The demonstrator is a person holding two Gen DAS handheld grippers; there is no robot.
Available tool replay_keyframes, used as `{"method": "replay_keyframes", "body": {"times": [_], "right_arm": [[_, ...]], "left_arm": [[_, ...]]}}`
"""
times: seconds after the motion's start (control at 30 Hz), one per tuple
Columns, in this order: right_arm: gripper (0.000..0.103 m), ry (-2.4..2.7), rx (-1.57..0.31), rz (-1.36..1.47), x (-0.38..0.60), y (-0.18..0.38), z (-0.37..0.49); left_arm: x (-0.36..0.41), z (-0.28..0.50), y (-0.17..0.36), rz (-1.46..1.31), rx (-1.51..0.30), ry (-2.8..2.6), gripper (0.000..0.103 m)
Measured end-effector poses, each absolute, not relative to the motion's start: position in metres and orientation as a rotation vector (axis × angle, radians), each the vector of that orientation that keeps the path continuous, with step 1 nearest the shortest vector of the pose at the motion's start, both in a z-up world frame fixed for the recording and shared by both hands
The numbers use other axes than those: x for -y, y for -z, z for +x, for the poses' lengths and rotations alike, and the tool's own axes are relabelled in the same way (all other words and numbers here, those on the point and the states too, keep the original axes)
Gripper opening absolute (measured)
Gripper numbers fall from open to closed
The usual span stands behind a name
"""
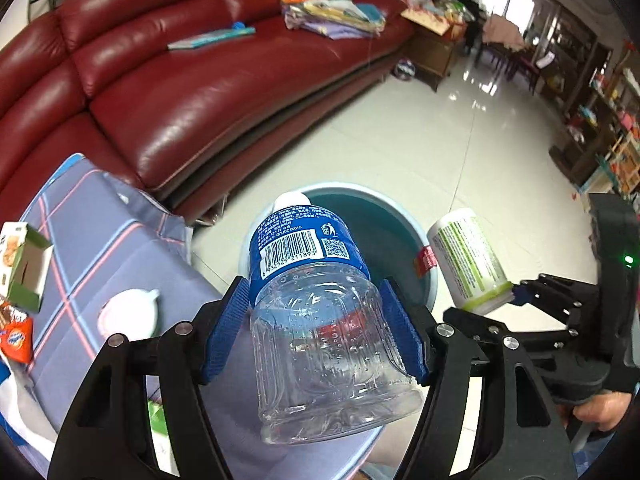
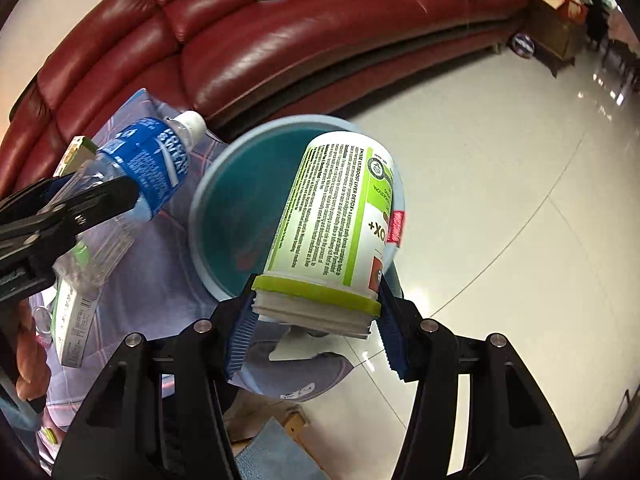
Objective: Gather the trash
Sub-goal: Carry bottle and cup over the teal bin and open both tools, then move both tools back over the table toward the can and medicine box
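The left gripper (image 1: 316,332) pinches a clear empty plastic bottle with a blue label (image 1: 320,320), held just above the near rim of the round light-blue waste bin (image 1: 404,224). The right gripper (image 2: 316,324) clamps a white supplement jar with a green label (image 2: 336,220) by its threaded neck (cap off), above the bin's rim (image 2: 196,208).

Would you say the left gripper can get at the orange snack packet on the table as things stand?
Probably not yet: the left gripper is clamped on the water bottle, so its jaws are full, though the orange snack packet lies uncovered.
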State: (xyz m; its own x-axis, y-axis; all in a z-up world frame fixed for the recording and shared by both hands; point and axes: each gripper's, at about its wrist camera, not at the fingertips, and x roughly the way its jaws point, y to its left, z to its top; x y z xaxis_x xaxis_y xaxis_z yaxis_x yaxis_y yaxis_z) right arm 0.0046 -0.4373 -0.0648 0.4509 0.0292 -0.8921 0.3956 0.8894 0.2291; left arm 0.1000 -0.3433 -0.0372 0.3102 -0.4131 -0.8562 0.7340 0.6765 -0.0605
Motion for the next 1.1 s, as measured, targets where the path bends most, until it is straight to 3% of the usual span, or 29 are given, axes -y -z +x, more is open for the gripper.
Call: {"method": "replay_keyframes", "body": {"times": [0.53,0.8,0.93,1.1], "right_arm": [[0.053,0.223,-1.125,0.441,0.441,0.082,0.019],[0.053,0.192,-1.16,0.44,0.432,0.088,0.039],[0.071,0.21,-1.151,0.474,0.431,0.086,0.045],[0.076,0.243,-1.145,0.447,0.425,0.079,0.045]], "left_arm": [[0.341,0.112,0.039,0.375,-0.986,0.709,0.076],[0.296,0.119,0.027,0.299,-0.959,0.653,0.088],[0.276,0.125,0.023,0.243,-0.969,0.634,0.092],[0.259,0.125,0.02,0.219,-0.973,0.616,0.094]]}}
